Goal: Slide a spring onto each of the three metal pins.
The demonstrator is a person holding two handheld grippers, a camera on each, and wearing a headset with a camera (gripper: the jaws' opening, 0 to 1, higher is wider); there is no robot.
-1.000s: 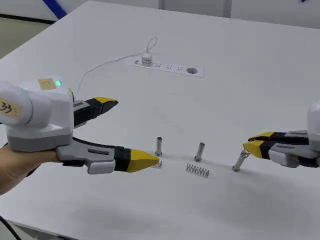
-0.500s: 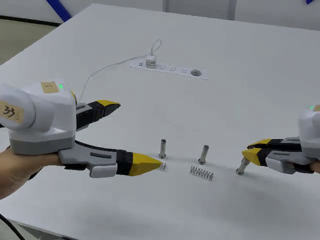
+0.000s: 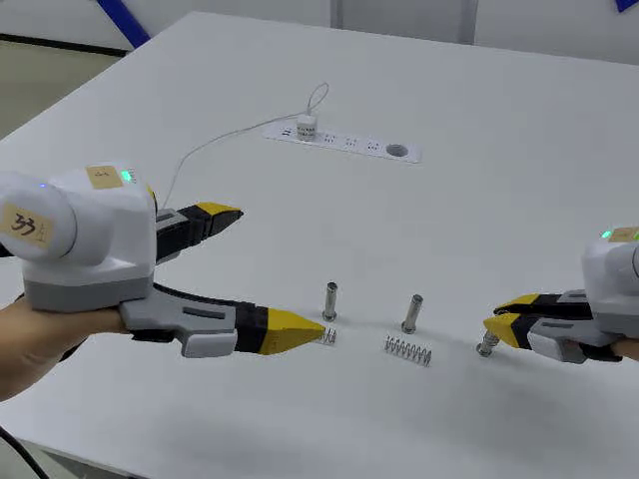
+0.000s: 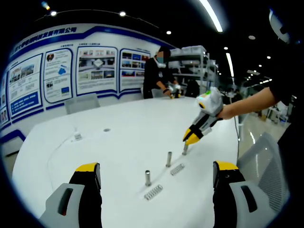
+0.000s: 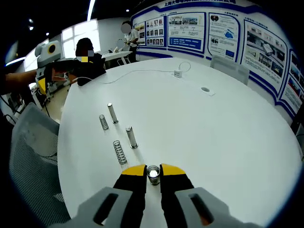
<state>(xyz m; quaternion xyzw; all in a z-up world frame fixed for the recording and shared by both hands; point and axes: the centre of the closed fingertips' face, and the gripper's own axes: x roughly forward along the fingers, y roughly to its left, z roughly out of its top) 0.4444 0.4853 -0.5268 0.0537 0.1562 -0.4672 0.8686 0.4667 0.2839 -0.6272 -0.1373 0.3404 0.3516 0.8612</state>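
Observation:
Three metal pins stand on the white table: the left pin [image 3: 329, 299], the middle pin [image 3: 410, 312] and the right pin [image 3: 486, 345]. My right gripper [image 3: 498, 325] is shut on a spring [image 5: 153, 173] that sits around the top of the right pin. A short spring [image 3: 326, 337] lies by the left pin and a longer spring [image 3: 407, 349] lies in front of the middle pin. My left gripper [image 3: 262, 269] is open and holds nothing, its lower tip close to the short spring [image 4: 153, 192]. From the left gripper, the right gripper [image 4: 194, 135] shows over the far pin [image 4: 185, 148].
A white power strip [image 3: 344, 142] with a plug and a cable [image 3: 215, 140] lies further back on the table [image 3: 499, 150]. A mesh chair [image 5: 28, 156] stands at the table's edge. People stand in the background by wall posters [image 4: 99, 66].
My right gripper has sunk lower along the right pin, which was tilted and now stands straighter with less of it showing. The left gripper has stayed open in place.

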